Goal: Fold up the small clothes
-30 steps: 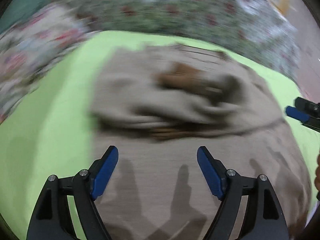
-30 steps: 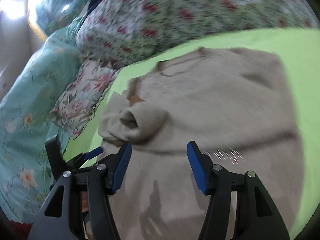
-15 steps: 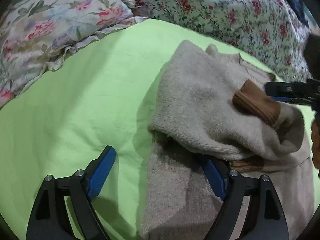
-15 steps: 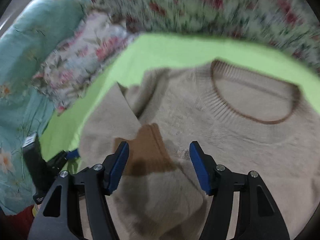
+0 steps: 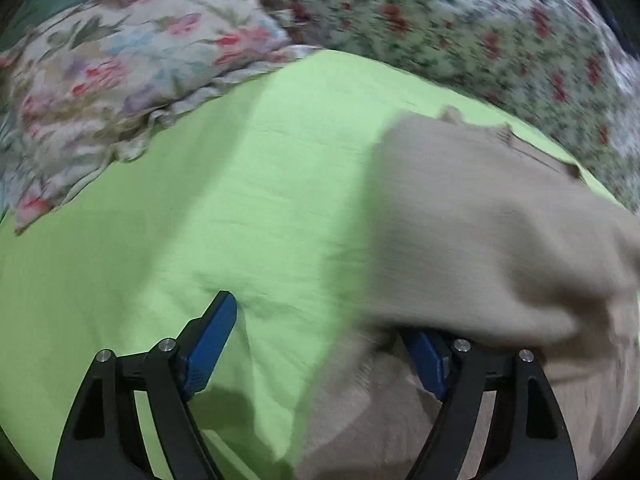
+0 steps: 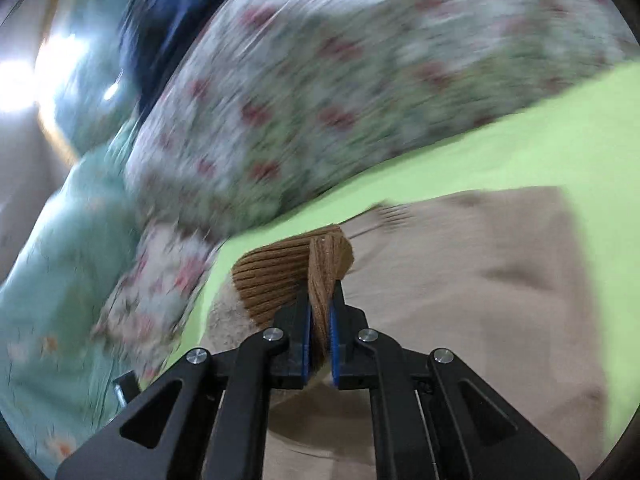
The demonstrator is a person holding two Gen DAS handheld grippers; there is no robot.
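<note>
Pinching the brown cuff (image 6: 288,276), right claw (image 6: 319,320) closes; left claw (image 5: 320,344) narrows, still spread.

Beige knit sweater (image 6: 480,288) lies spread on the green sheet (image 5: 240,216), neck end twd the floral pillows. One sleeve w/ brown ribbed cuff (image 6: 280,276) is lifted, cuff bunched upright. Sleeve fabric drapes over the body; blurred.

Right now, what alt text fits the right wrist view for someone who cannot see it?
The right gripper is closing on the brown ribbed cuff of a beige sweater, which lies on a lime-green sheet. Blurred floral bedding fills the background.
</note>
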